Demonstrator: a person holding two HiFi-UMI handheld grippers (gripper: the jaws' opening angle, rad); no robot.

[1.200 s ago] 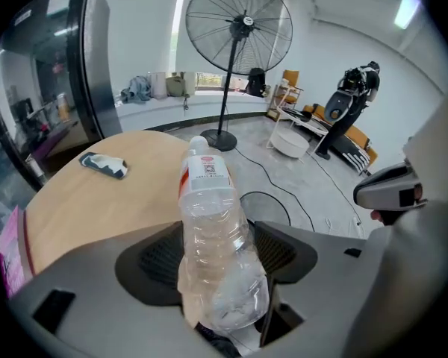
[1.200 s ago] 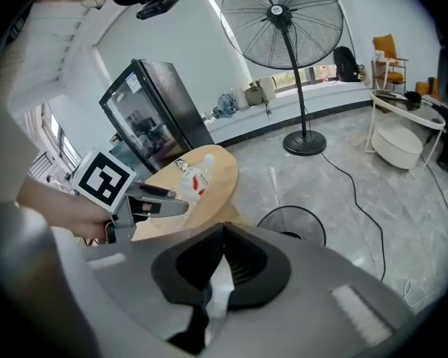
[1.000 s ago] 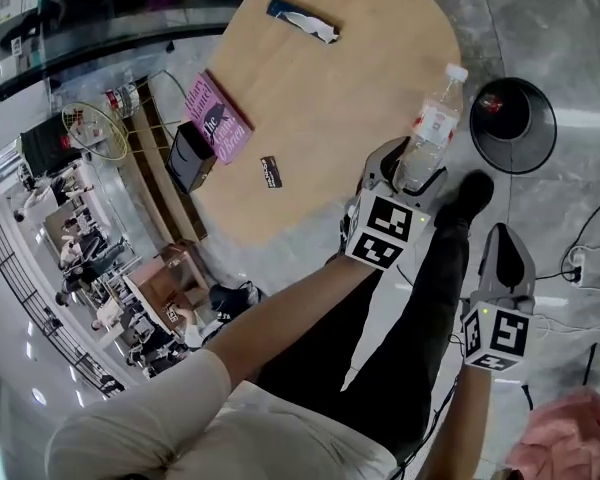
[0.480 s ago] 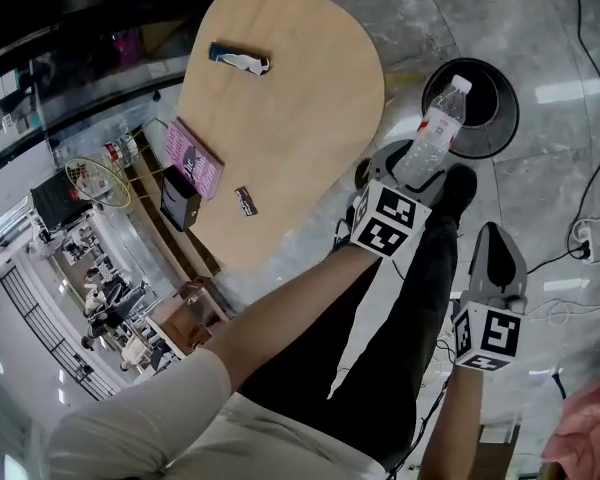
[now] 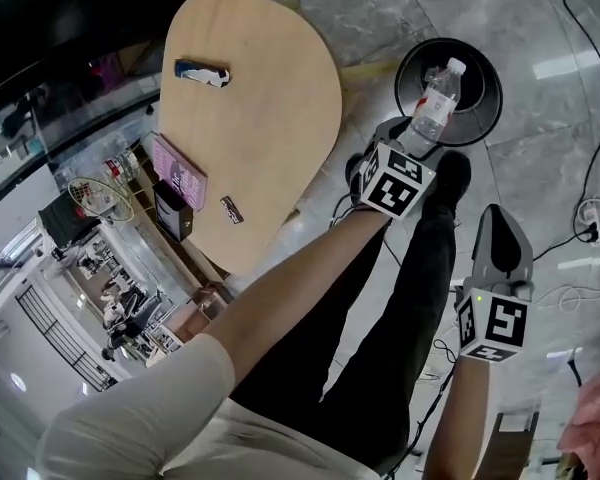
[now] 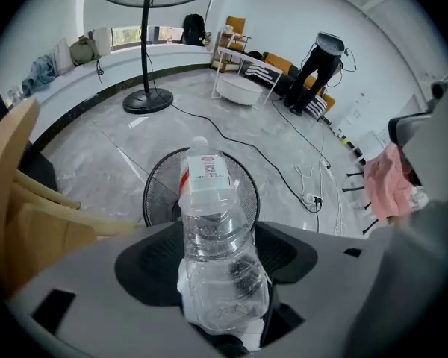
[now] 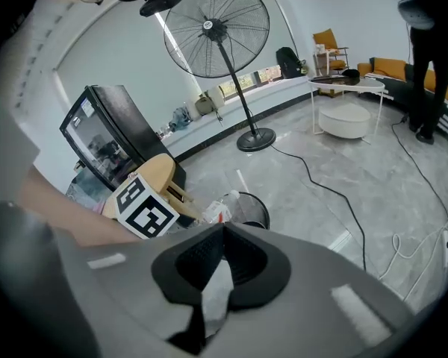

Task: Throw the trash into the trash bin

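Clear plastic bottle (image 5: 435, 103): it stood between the fingers (image 6: 142, 267) of the left gripper (image 6: 220, 237), cap end pointing away from them. A white scrap was bunched against its base.
Left fingers: they were clamped on the bottle's lower body and held wide apart by it.
Trash bin (image 5: 485, 63): black mesh, it stood on the floor straight ahead of the left fingers. The bottle's cap lay over its mouth in the head view.
Right gripper (image 7: 222, 228): its fingers were closed, tip to tip. A pale patch showed in the gap behind the tips, and I could not tell whether it was floor or paper.
Right fingers' place: well apart from the bin, with the left gripper between them and it.
Worktop (image 5: 260, 118): pale wood, well behind the left fingers. A blue-and-white wrapper (image 5: 202, 72) lay at its far end, probably more trash.
Step, as judged: the bottle was lined up on the bin for the drop and not yet let go.
Risk, early release: the bottle could clip the rim, bounce and roll off across the smooth floor.
Risk, tilt: a bottle freed at an angle might knock the light mesh bin over.
Risk, scrap: the white piece could cling to a finger and miss the bin.
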